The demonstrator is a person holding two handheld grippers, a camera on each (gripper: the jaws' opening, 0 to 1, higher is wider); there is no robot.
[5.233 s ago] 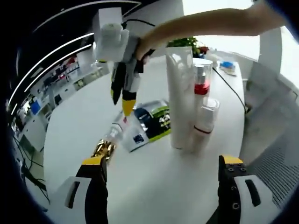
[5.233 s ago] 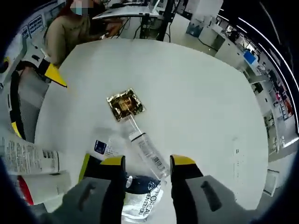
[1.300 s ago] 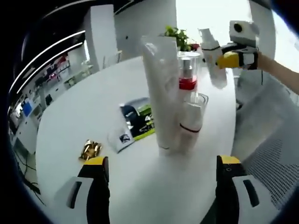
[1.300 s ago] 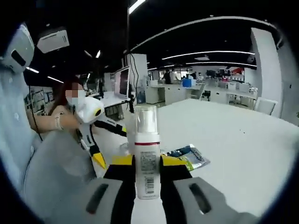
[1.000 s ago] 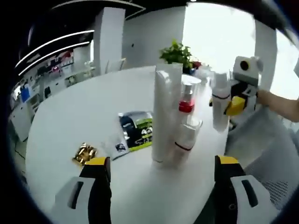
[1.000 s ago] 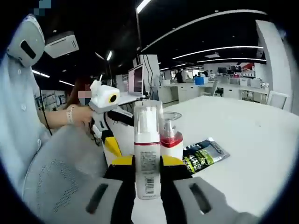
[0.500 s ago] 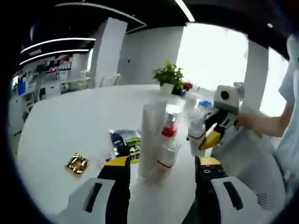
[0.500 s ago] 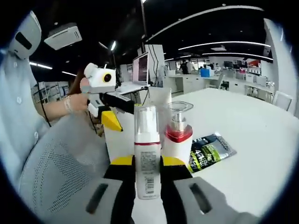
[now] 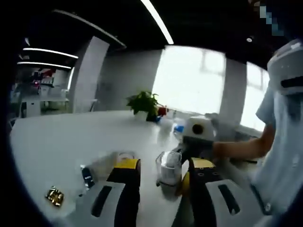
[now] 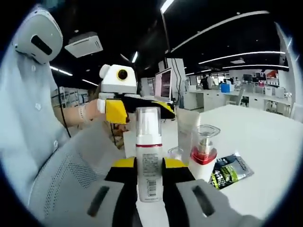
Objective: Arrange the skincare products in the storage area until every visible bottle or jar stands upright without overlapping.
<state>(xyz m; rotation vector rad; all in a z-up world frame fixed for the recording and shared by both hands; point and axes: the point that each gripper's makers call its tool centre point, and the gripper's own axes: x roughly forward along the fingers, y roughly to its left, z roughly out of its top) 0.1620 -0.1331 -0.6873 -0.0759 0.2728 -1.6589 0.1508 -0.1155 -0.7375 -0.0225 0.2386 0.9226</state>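
Observation:
My right gripper [image 10: 148, 163] is shut on a white bottle [image 10: 148, 156] with a clear cap and a red band, held upright. Just right of it stand a red-collared pump bottle [image 10: 203, 153] and a tall white tube [image 10: 187, 125]. My left gripper [image 10: 139, 108] hovers behind the held bottle, jaws apart. In the left gripper view my left gripper [image 9: 164, 165] is open, its jaws fairly close together. A clear-capped bottle [image 9: 168, 169] shows beyond their gap, beside the right gripper [image 9: 185, 177].
A green and black sachet [image 10: 228, 172] lies on the white table [image 10: 270, 156] right of the bottles. A gold packet [image 9: 54, 196] lies at the table's near left. A potted plant [image 9: 144, 101] stands far back. A person's sleeve [image 10: 28, 118] and a mesh chair [image 10: 71, 165] are close by.
My left gripper's jaws have drawn much closer together and its view has dropped low, close to the bottles. The right gripper, still holding the white bottle, has come nearer the standing bottles.

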